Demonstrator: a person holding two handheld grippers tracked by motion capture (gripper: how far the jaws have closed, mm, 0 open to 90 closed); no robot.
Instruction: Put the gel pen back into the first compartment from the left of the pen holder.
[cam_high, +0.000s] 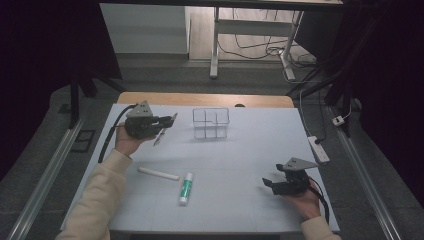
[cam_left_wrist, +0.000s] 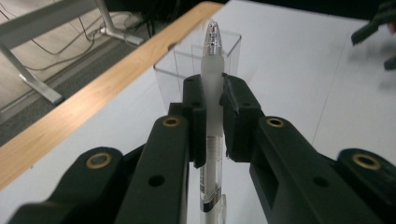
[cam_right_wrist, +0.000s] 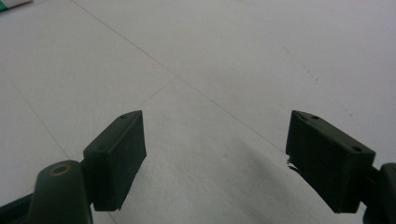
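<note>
Where the person's forearms come in from the near edge of the table (cam_high: 250, 145), the right hand (cam_high: 303, 199) rests low at the near right corner, holding the right tool (cam_high: 270, 182) just above the white surface with its jaws spread wide and nothing between them; the right gripper view shows only bare white sheet past the two pads. Near the front centre lie a glue stick (cam_high: 186, 188) with a green label and, just beside it to the left, a white cylindrical stick (cam_high: 158, 173), the two apart. Farther back on the left, the left hand (cam_high: 126, 141), in a cream sleeve (cam_high: 100, 195), lifts the left tool (cam_high: 170, 121) above the table, its jaws clenched on a translucent pen (cam_left_wrist: 212, 93). That pen has a frosted white barrel, a clear tip pointing away and a printed label lower down. Beyond it stands a clear divided organizer (cam_high: 211, 122), close to the table's wooden far edge (cam_high: 205, 99). Behind are grey floor, white desk legs (cam_high: 215, 45) and loose cables.
</note>
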